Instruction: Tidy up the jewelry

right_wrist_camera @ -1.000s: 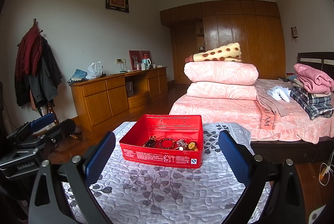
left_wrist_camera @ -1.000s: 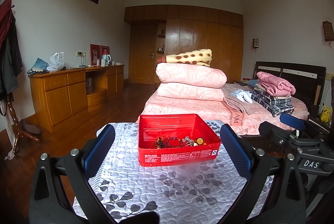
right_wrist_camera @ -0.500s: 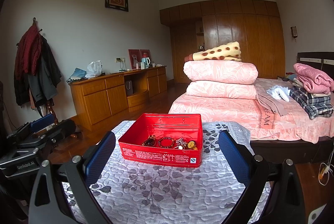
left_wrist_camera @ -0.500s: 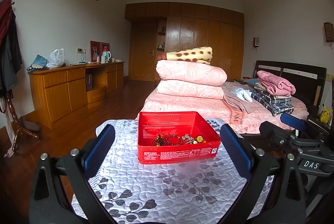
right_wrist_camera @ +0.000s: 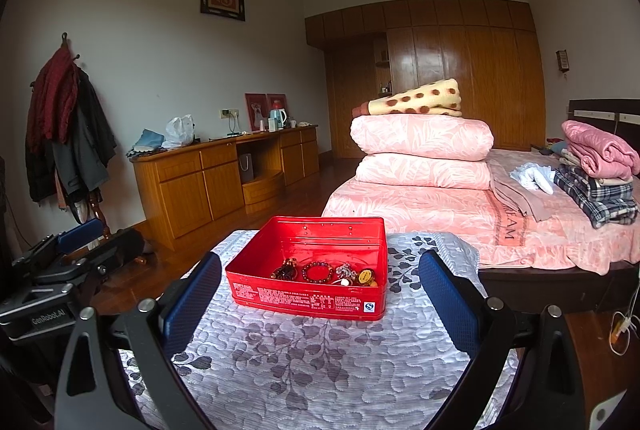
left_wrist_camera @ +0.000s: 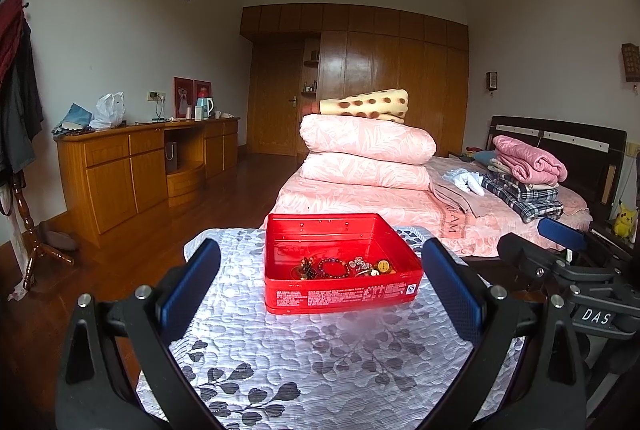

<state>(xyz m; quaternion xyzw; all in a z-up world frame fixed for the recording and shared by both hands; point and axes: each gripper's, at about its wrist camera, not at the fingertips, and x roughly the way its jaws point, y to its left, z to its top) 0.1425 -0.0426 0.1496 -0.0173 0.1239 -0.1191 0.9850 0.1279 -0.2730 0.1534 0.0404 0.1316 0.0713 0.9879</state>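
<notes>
A tin [left_wrist_camera: 340, 286] stands on the table [left_wrist_camera: 320, 358], and the jewelry [left_wrist_camera: 344, 267] lies inside it, along its near wall. The bed [left_wrist_camera: 384, 201] is behind the table, with two folded quilts [left_wrist_camera: 366, 157] stacked on it. A cabinet [left_wrist_camera: 132, 169] stands along the wall to the left. Each gripper is before the tin, the left gripper [left_wrist_camera: 320, 290] left of the right gripper [right_wrist_camera: 320, 290].

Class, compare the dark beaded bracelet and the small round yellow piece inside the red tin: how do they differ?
The beaded bracelet is an open ring of dark beads; the yellow piece is a solid disc. The bracelet is larger and sits mid-tin; the yellow piece lies nearer the right wall. Both rest on the red tin's floor.
</notes>
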